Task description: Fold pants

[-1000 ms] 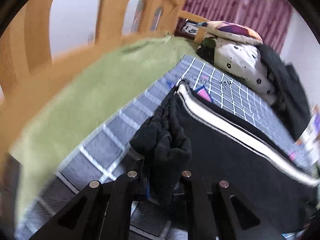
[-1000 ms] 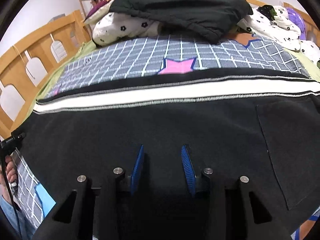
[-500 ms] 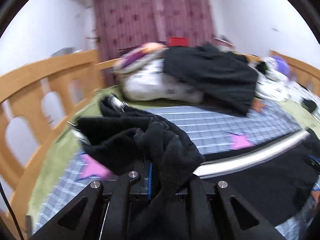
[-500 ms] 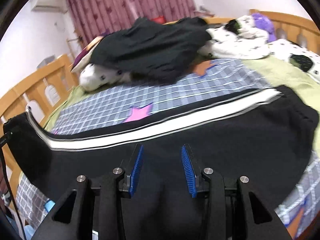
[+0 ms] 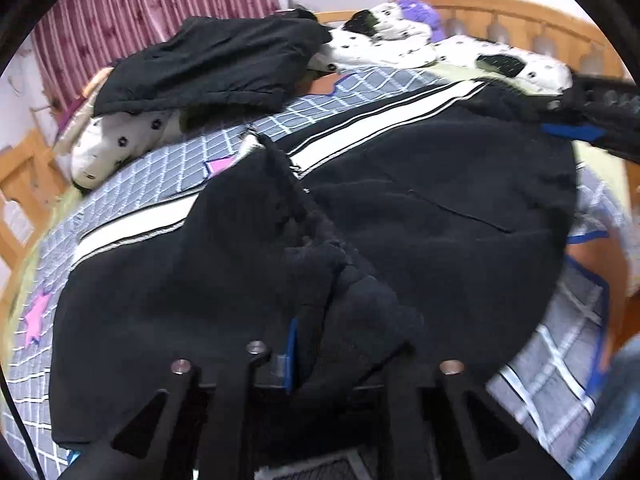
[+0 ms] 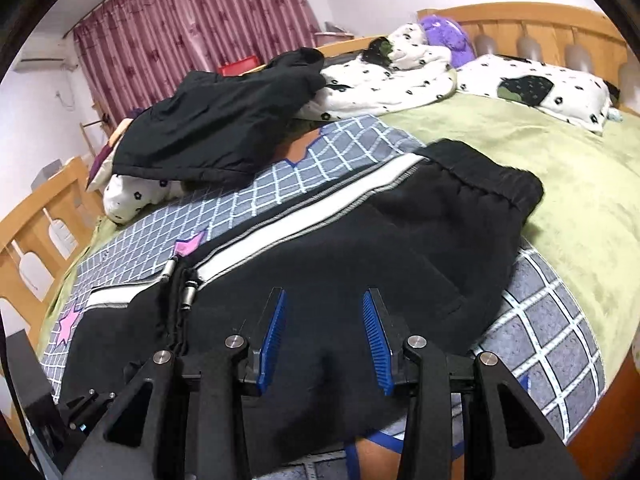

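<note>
**— What's your left claw doing right now?**

My left gripper (image 5: 336, 356) has just carried the bunched leg end across, and its jaws have just been easing apart. The wad of black cloth sits between them, but whether the pads yet press on it I cannot tell; the fabric hides one finger altogether.

**— And a second ago?**

Then it was clamped tight on that cuff out by the wooden bed rail (image 5: 16, 184), with the pants (image 5: 440, 208) stretched out long. Now the leg half lies doubled over the seat half, white side stripe (image 5: 372, 128) bent back on itself near the pink star on the grid blanket (image 5: 172, 160).

**— Your other claw?**

My right gripper (image 6: 325, 336) hovers spread over the black cloth, nothing between its blue pads (image 6: 274, 332). It has swung round so the waistband (image 6: 488, 176) now shows toward the green sheet (image 6: 540, 160).

**— So where does the fold stand?**

I'd judge the first lengthwise fold is laid. The cuff looks rumpled, so I'd expect to let go cleanly and smooth it before folding again.
</note>
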